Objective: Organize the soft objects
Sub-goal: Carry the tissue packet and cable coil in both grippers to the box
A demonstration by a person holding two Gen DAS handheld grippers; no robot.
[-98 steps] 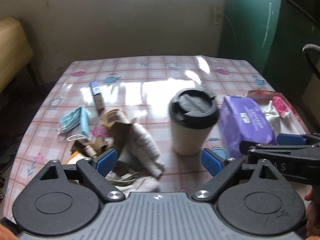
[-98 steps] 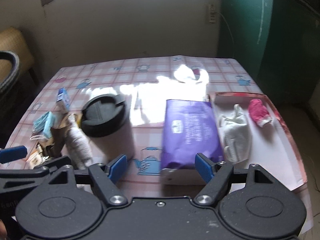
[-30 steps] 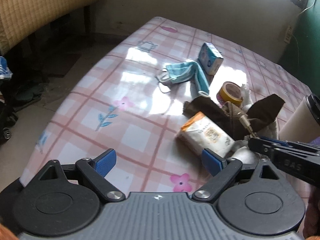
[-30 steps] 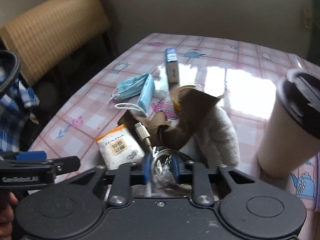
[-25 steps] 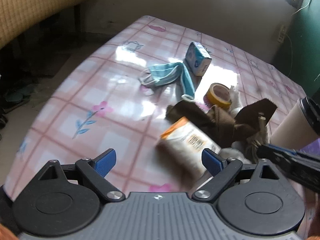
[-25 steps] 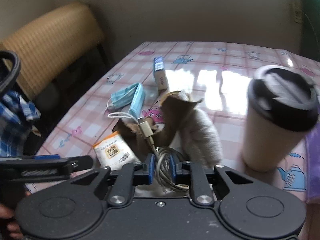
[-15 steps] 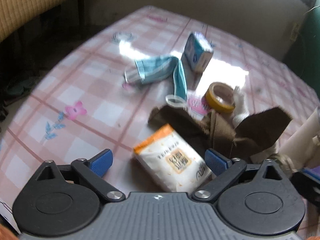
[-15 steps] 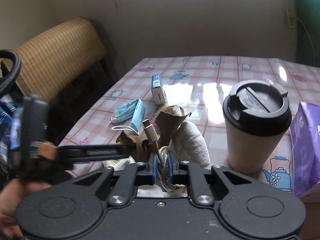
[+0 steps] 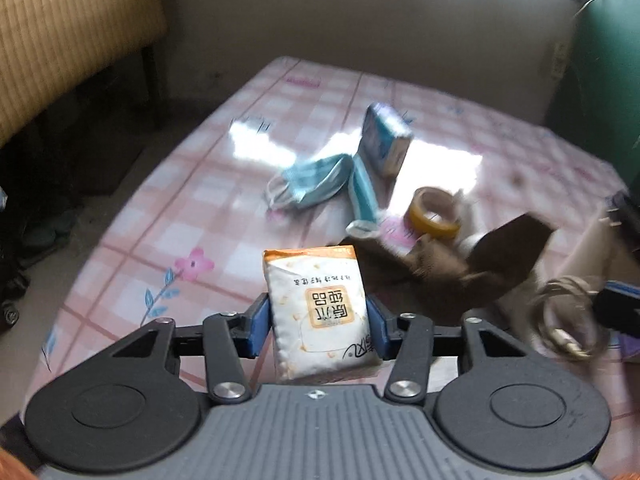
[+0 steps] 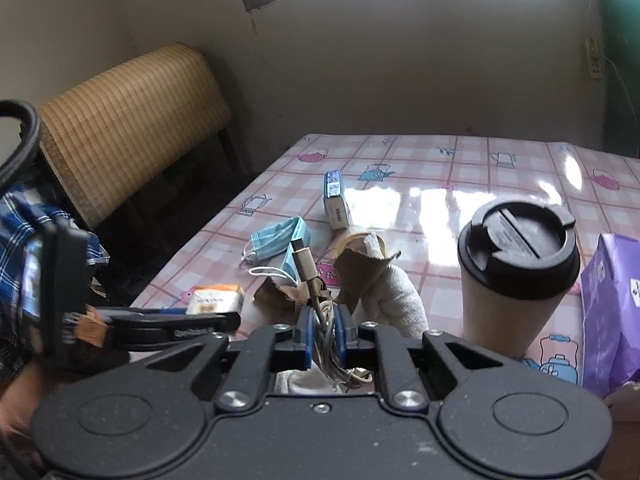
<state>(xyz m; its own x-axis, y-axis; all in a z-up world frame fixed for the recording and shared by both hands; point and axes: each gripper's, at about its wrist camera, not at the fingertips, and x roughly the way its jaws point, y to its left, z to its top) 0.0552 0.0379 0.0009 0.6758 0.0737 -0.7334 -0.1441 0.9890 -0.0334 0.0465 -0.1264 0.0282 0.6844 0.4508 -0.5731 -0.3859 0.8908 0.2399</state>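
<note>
Sorting under way: left gripper (image 9: 318,322) clamps the tissue pack (image 9: 320,314), right gripper (image 10: 320,334) pinches the coiled cable (image 10: 326,336); next, carrying each toward 3 o'clock.

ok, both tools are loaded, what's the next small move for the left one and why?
Probably lift the left tool straight up: its pads are shut on the tissue pack, which lies right beside the brown cloth. The right tool grips the cable, so it can wait.
</note>
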